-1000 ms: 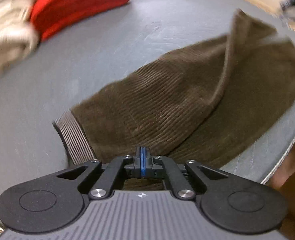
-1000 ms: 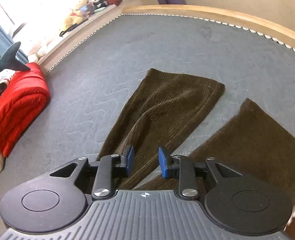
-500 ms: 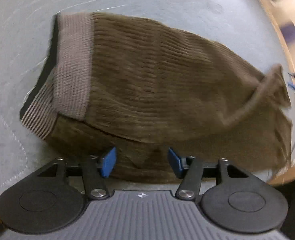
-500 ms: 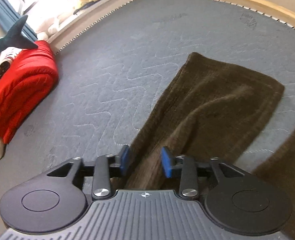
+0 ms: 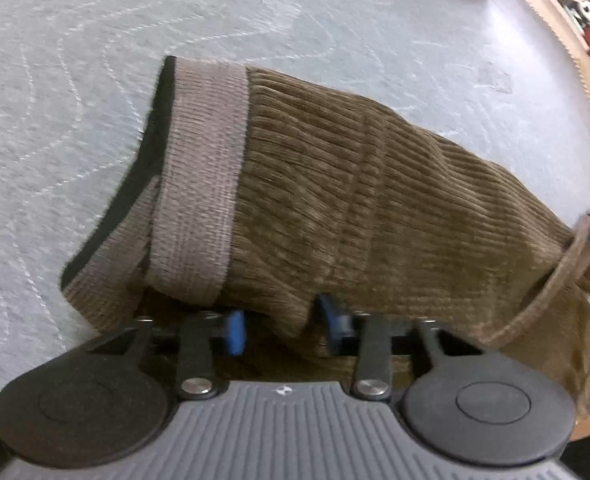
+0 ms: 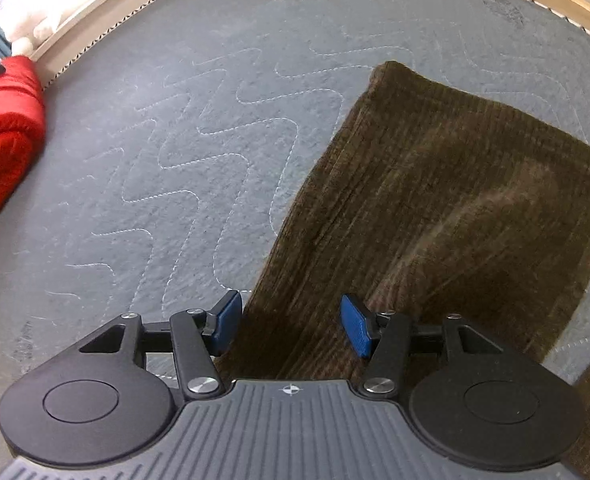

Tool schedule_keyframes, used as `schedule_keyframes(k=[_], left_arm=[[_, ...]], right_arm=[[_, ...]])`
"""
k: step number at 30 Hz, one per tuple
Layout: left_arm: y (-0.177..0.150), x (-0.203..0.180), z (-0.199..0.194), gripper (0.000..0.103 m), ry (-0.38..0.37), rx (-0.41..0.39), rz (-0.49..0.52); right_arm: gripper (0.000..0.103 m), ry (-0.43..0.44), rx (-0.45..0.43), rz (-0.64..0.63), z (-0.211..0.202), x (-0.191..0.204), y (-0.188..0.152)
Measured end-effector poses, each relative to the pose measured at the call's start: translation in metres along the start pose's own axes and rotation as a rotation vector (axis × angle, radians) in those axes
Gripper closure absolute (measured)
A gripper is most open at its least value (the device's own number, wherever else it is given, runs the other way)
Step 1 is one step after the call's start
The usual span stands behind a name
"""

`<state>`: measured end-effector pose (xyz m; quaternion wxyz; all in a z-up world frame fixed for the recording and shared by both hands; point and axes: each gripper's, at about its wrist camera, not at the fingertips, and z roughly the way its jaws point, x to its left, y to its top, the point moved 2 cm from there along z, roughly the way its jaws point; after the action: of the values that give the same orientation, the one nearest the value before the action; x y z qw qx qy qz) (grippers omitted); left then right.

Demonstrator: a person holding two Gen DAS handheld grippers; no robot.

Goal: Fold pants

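Brown corduroy pants [image 5: 355, 208] lie spread on a grey quilted mattress [image 6: 215, 152].
Left gripper [image 5: 281, 330], low in its frame, has jaws closing around a fold of cloth near the waistband [image 5: 203, 184], pads not yet pressing. Right gripper [image 6: 291, 322] has jaws opening, astride a leg's edge. Red bundle [image 6: 3, 128] sits at left.

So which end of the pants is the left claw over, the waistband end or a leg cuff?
The waistband end: the left claw, closing on a corduroy fold, sits beside the grey ribbed waistband.
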<state>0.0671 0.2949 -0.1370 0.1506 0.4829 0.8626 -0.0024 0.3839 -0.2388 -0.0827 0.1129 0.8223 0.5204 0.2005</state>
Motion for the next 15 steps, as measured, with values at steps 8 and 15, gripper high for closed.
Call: schedule_keyframes(k=[8,15], left_arm=[[-0.003,-0.005,-0.024,0.092,0.021,-0.082,0.06],[-0.017,-0.005,-0.069,0.095,-0.018,-0.196,0.075]], right_arm=[[0.096,0.048,-0.067,0.148,-0.046,-0.031,0.008],[0.097,0.103,-0.179,0.236,-0.172,-0.099,-0.02]])
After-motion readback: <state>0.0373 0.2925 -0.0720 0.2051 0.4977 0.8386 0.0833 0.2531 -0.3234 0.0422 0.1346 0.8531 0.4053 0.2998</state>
